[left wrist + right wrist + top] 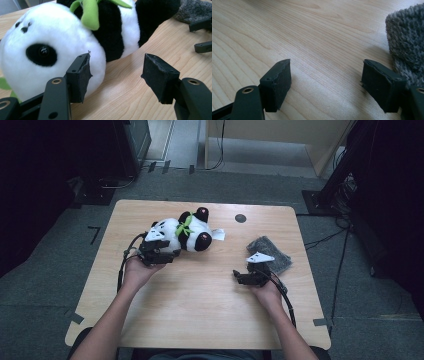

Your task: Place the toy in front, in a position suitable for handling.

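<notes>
The right gripper (pixel 325 82) hangs low over the pale wooden surface (pixel 312 37), its two black jaws standing wide apart with only bare wood grain between them. A grey, fuzzy cloth (pixel 407 42) lies just beyond the right-hand jaw, close beside it, its edge casting a soft shadow.

Light wooden table (pixel 200 310) on grey carpet floor (pixel 45 285).

Panda (pixel 186 233) on table (pixel 200 305) far-left, cloth (pixel 272 251) right, w/ claws between.
</notes>
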`<state>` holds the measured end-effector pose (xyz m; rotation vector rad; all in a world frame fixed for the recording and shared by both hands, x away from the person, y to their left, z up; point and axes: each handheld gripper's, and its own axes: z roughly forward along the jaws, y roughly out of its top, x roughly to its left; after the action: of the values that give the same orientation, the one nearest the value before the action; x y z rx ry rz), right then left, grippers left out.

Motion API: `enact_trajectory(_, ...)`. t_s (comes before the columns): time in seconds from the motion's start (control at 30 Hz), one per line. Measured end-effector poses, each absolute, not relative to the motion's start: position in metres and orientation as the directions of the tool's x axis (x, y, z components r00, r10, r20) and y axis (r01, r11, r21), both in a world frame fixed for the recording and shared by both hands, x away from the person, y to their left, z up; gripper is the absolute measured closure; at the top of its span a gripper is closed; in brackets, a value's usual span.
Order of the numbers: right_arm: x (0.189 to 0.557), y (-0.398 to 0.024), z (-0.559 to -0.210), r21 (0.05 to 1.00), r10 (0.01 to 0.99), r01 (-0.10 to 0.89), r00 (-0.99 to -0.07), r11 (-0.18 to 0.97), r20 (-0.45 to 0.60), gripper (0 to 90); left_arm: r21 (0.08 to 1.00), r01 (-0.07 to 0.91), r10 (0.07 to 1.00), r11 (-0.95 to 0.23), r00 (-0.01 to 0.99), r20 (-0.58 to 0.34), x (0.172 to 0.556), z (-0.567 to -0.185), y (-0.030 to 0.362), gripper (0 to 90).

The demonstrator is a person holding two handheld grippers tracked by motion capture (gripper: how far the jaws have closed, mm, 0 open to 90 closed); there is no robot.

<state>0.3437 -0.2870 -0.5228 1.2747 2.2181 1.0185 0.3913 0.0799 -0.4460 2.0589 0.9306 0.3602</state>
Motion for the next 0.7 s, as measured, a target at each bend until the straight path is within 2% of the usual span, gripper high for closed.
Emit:
enact_trajectory(0.27, 0.345, -0.285, -0.523, 0.747, 0.864, 0.586, -0.502, 0.312, 0.032, 24.0, 0.801, 0.485, 0.716, -0.350, 0.690, -0.105, 0.403, -0.429, 0.070, 37.4)
enact_trajectory(0.7, 0.345, -0.285, -0.523, 0.749, 0.861, 0.581, -0.509, 0.320, 0.027, 24.0, 0.782, 0.488, 0.726, -0.388, 0.685, -0.068, 0.430, -0.420, 0.054, 32.3)
